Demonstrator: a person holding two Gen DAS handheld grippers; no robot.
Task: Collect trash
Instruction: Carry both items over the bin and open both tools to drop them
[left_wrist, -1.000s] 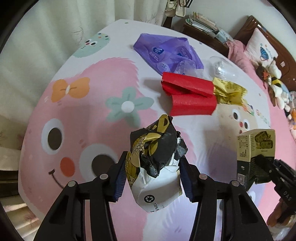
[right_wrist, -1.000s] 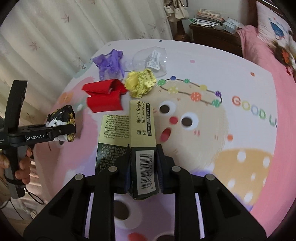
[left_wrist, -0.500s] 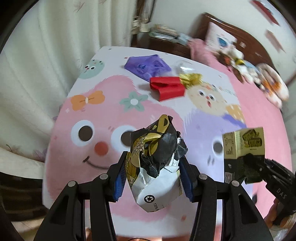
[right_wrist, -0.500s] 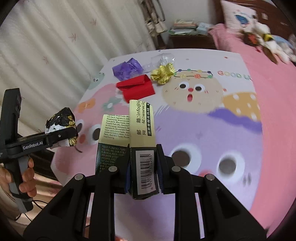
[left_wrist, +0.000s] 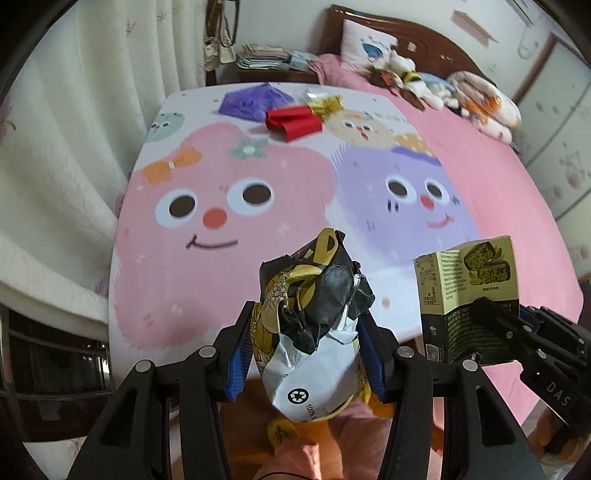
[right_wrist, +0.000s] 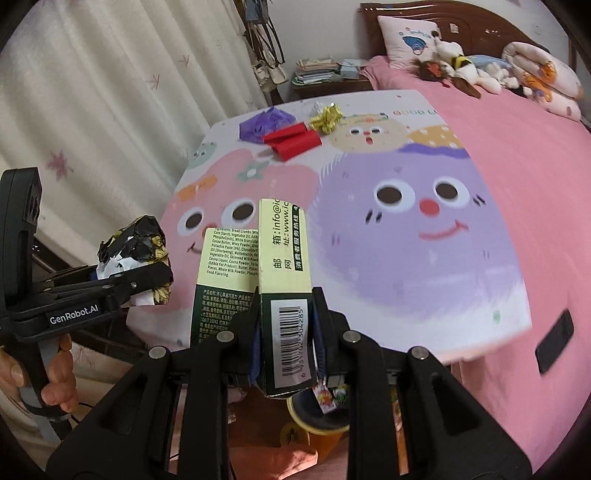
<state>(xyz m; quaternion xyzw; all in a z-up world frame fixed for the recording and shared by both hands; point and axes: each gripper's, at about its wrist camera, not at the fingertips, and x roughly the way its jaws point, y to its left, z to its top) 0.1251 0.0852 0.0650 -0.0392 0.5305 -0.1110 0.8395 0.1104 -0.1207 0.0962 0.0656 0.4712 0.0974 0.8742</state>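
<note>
My left gripper (left_wrist: 306, 332) is shut on a crumpled black, gold and white wrapper (left_wrist: 314, 295), held past the near edge of the bed. In the right wrist view the same gripper (right_wrist: 147, 277) and wrapper (right_wrist: 133, 240) show at the left, with a hand on the handle. My right gripper (right_wrist: 284, 321) is shut on a green and cream snack box (right_wrist: 282, 251), which stands upright between the pads. The box (left_wrist: 469, 273) also shows at the right of the left wrist view. An orange bin (right_wrist: 317, 413) with a yellow rim sits below both grippers, mostly hidden.
At the bed's far end lie a purple bag (left_wrist: 255, 101), a red carton (left_wrist: 295, 120), a gold wrapper (left_wrist: 327, 105) and clear plastic (left_wrist: 312, 94). The cartoon bedsheet (left_wrist: 221, 192) lies between. Curtains (left_wrist: 74, 129) hang at left. Plush toys (right_wrist: 461, 70) sit by the headboard.
Both grippers have pulled back from the trash pile to the bed's near edge and risen a little, each keeping its item. The pile now looks small and far away.
</note>
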